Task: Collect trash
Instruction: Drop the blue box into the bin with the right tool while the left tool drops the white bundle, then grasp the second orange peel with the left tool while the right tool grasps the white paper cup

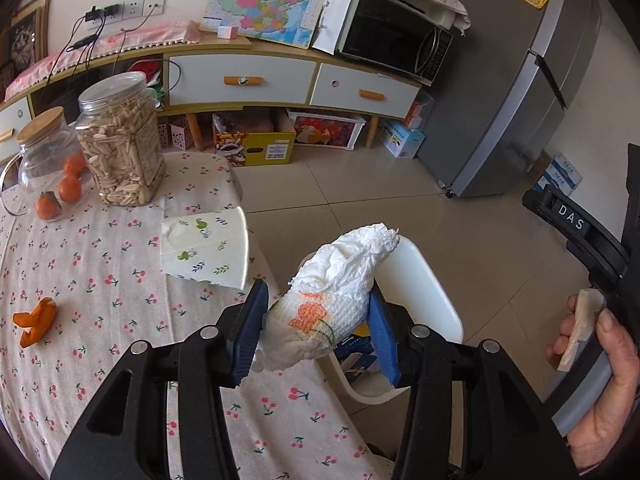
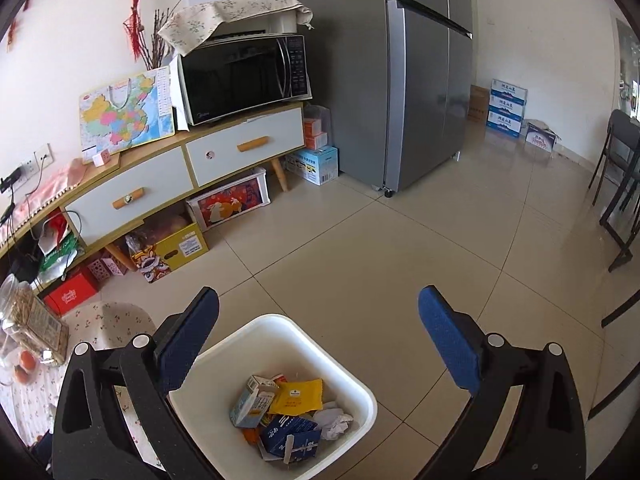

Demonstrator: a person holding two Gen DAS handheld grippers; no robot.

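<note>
The left claw (image 1: 316, 320) pinches a crumpled tissue (image 1: 340, 292) just past the surface (image 1: 80, 264) edge, bin (image 1: 424, 296) rim beyond at one o'clock. The right claw (image 2: 318, 324), spread wide and empty, hangs over the bin (image 2: 276, 332); bare floor (image 2: 400, 264) opens at twelve.

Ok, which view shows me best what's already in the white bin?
The right wrist view: it looks straight down into the white bin, showing cartons, a yellow packet and crumpled tissue. The left wrist view shows only its rim and a bit of the contents behind the paper towel wad.
</note>
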